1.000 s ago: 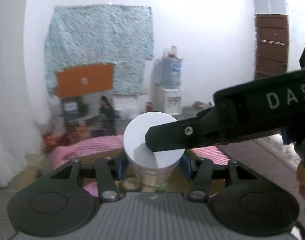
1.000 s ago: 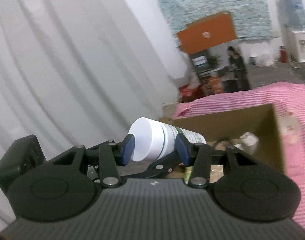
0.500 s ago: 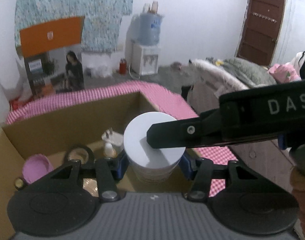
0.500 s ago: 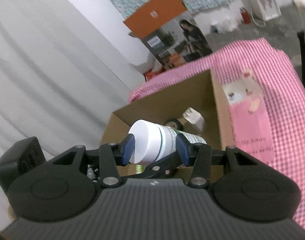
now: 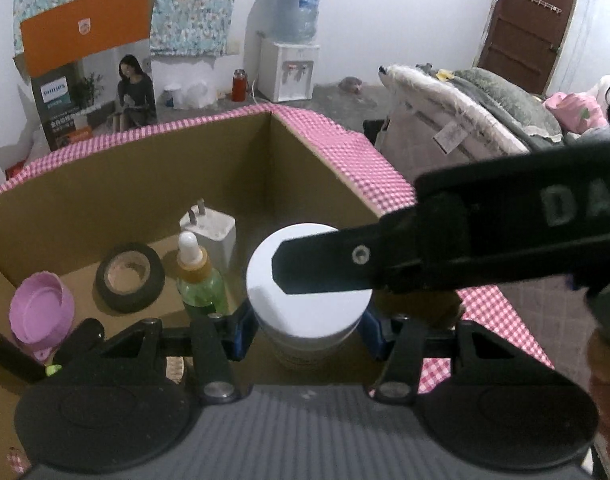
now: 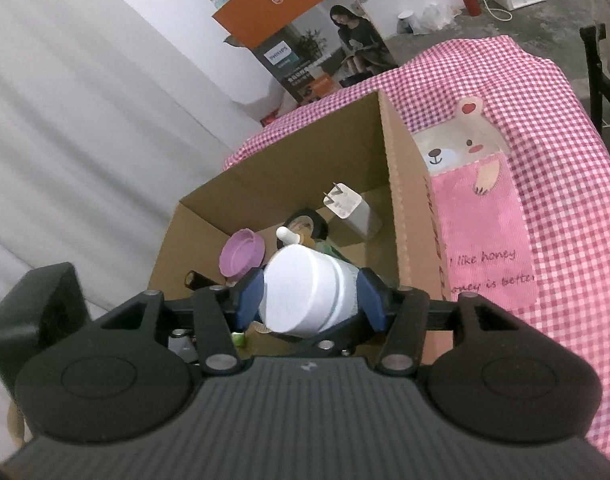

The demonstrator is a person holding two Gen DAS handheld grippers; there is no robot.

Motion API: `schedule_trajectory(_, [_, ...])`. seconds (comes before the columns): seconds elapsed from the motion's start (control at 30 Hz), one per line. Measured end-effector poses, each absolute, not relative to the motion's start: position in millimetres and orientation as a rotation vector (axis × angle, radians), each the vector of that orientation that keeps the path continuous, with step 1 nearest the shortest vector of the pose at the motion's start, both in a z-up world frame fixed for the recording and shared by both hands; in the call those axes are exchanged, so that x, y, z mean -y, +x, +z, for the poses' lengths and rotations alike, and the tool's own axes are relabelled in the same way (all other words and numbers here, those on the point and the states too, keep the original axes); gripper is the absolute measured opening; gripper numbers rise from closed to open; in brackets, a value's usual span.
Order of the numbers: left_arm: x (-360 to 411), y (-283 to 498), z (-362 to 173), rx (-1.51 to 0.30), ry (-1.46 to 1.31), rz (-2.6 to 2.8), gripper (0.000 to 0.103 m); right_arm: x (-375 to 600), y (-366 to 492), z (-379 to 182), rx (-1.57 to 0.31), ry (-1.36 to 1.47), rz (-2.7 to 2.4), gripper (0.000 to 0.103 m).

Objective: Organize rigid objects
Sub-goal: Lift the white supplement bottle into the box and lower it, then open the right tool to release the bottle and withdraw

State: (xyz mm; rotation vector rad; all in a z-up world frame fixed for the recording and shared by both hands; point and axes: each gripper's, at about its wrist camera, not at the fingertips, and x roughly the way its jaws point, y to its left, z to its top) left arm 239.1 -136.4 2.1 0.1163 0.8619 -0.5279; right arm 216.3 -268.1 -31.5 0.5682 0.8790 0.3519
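A white-capped bottle (image 5: 309,292) (image 6: 305,292) hangs over the near right part of an open cardboard box (image 5: 125,184) (image 6: 405,200). My left gripper (image 5: 309,324) is shut on the bottle's body, blue pads on both sides. My right gripper (image 6: 309,300) reaches in from the right; one of its fingers (image 5: 325,272) crosses in front of the cap. Its jaws are opening, with the bottle's cap end between the pads. In the box lie a white charger (image 5: 213,232), a black tape roll (image 5: 129,276), a green dropper bottle (image 5: 201,284) and a pink lid (image 5: 41,308).
The box stands on a pink checked cloth (image 6: 545,128) with a bear print. Two black cylinders (image 5: 13,356) lie in the box's left corner. A chair piled with blankets (image 5: 465,120) is on the right, a white curtain (image 6: 65,120) on the left.
Both grippers came down with the bottle and tilted towards the box, whose inside now fills the views. The right gripper's pads have spread a little wider around the cap end.
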Motion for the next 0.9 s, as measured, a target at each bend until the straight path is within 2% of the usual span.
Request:
schedule_trajectory(0.27, [137, 239, 3, -0.853, 0.115, -0.525, 0.056, 265, 215, -26, -0.881, 0.556, 0.354, 0.059])
schedule_trajectory(0.43, [136, 234, 10, -0.822, 0.121, -0.525, 0.070, 264, 214, -22, -0.861, 0.559, 0.352, 0.067])
schedule_trajectory(0.7, [123, 212, 29, -0.745, 0.135, -0.523, 0.077, 273, 205, -8, -0.787, 0.592, 0.356, 0.071])
schedule_trajectory(0.9, [102, 183, 54, -0.668, 0.132, -0.509, 0.086, 275, 188, 4, -0.724, 0.636, 0.365, 0.074])
